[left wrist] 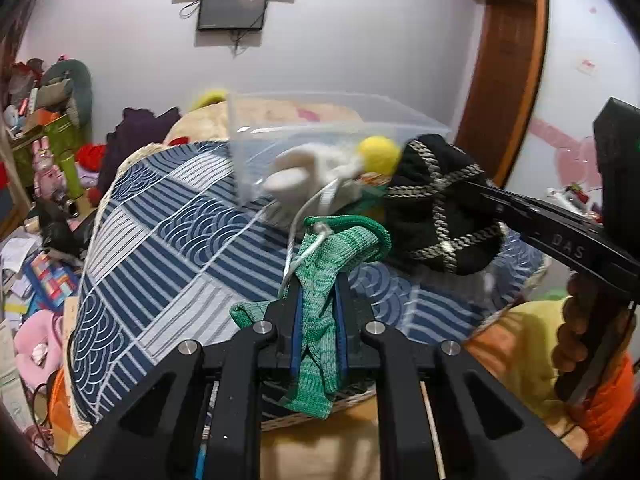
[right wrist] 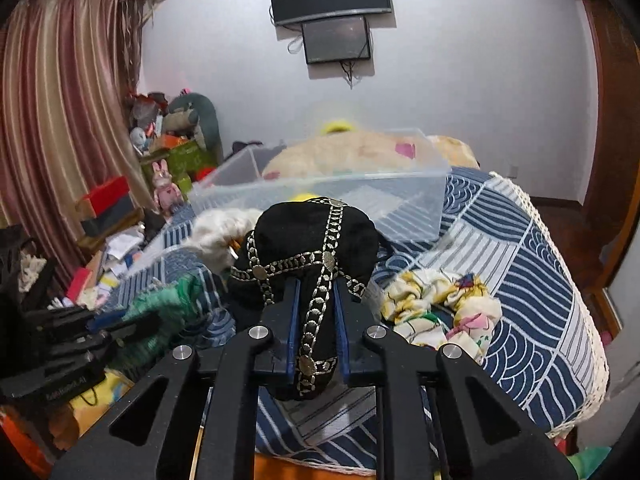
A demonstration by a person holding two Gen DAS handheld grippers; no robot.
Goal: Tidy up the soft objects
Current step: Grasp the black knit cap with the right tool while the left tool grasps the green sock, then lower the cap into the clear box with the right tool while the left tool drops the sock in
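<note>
My left gripper [left wrist: 318, 288] is shut on a green knitted piece [left wrist: 320, 316] that hangs through the jaws above the blue patterned cover [left wrist: 168, 240]. My right gripper [right wrist: 316, 292] is shut on a black cloth with silver braid [right wrist: 316, 240]; it also shows in the left wrist view [left wrist: 440, 200], held up just right of the green piece. A clear plastic bin [left wrist: 320, 128] stands behind, with a white plush toy [left wrist: 304, 180] and a yellow pom-pom [left wrist: 378, 154] in front of it. The bin also shows in the right wrist view [right wrist: 400, 200].
A floral cloth bundle [right wrist: 440, 312] lies on the cover to the right. A large beige plush [right wrist: 340, 152] sits behind the bin. Toys, boxes and papers [left wrist: 36, 240] crowd the floor at the left. A wooden door frame [left wrist: 508, 60] stands at the right.
</note>
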